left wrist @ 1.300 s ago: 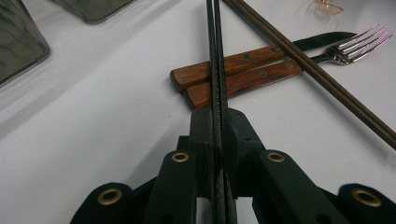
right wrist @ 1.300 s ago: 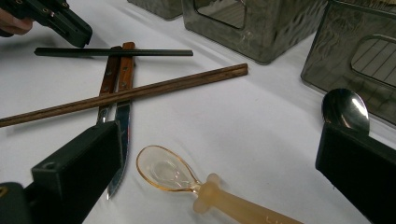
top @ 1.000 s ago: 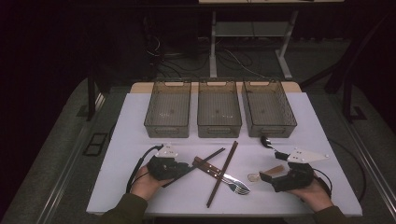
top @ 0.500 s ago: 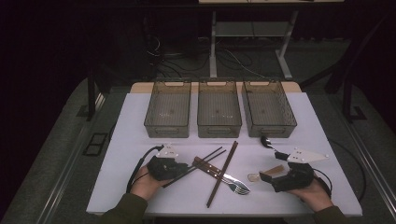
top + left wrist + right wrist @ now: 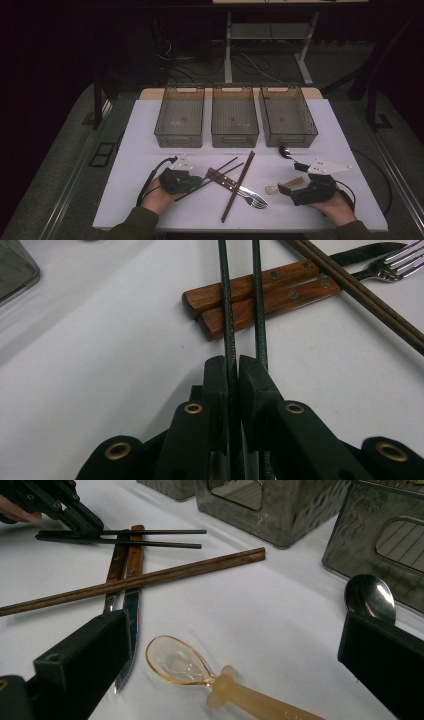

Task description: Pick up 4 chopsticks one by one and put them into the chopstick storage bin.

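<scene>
Left gripper (image 5: 192,181): jaws clamped on one of the pair of black chopsticks (image 5: 229,315), near its end; the second stick runs just beside the outer jaw, and whether it is gripped cannot be told. The sticks' far ends lie across the wooden handles of the knife (image 5: 252,285) and fork (image 5: 270,302).

Right gripper (image 5: 235,675): jaws wide apart, nothing held. Amber plastic spoon (image 5: 200,677) lies on the table (image 5: 150,130) between them, handle cut off at the frame's bottom.

Metal spoon (image 5: 369,597): bowl visible, handle hidden behind the jaw.

Brown chopsticks (image 5: 239,186): lying across knife and fork.

Three clear bins (image 5: 235,117): at the table's far edge.
</scene>
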Action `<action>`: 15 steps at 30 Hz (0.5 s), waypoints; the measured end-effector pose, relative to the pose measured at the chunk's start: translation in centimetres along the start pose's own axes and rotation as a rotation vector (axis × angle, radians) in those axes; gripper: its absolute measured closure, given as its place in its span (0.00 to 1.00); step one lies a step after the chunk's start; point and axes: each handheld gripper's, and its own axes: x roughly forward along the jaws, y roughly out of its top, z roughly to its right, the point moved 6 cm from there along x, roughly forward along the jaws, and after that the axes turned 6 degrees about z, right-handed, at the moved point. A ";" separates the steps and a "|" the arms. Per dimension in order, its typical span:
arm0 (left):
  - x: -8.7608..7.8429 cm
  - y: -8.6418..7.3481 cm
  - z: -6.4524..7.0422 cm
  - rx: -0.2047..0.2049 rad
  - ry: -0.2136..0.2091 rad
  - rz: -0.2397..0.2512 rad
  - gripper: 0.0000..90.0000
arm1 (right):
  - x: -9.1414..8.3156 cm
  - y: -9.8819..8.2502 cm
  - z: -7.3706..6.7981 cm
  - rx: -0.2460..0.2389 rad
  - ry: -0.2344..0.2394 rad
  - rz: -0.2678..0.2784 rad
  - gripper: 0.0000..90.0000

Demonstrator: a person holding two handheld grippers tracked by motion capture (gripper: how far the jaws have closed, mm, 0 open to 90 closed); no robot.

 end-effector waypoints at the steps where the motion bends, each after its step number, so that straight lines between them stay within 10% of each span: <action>1: 0.0 0.0 0.0 0.001 0.001 0.000 0.92 | 0.0 0.0 0.0 0.000 0.000 0.000 0.00; 15: 0.0 0.0 0.0 0.003 0.008 0.000 0.94 | 0.0 0.0 0.0 -0.005 -0.002 -0.003 0.00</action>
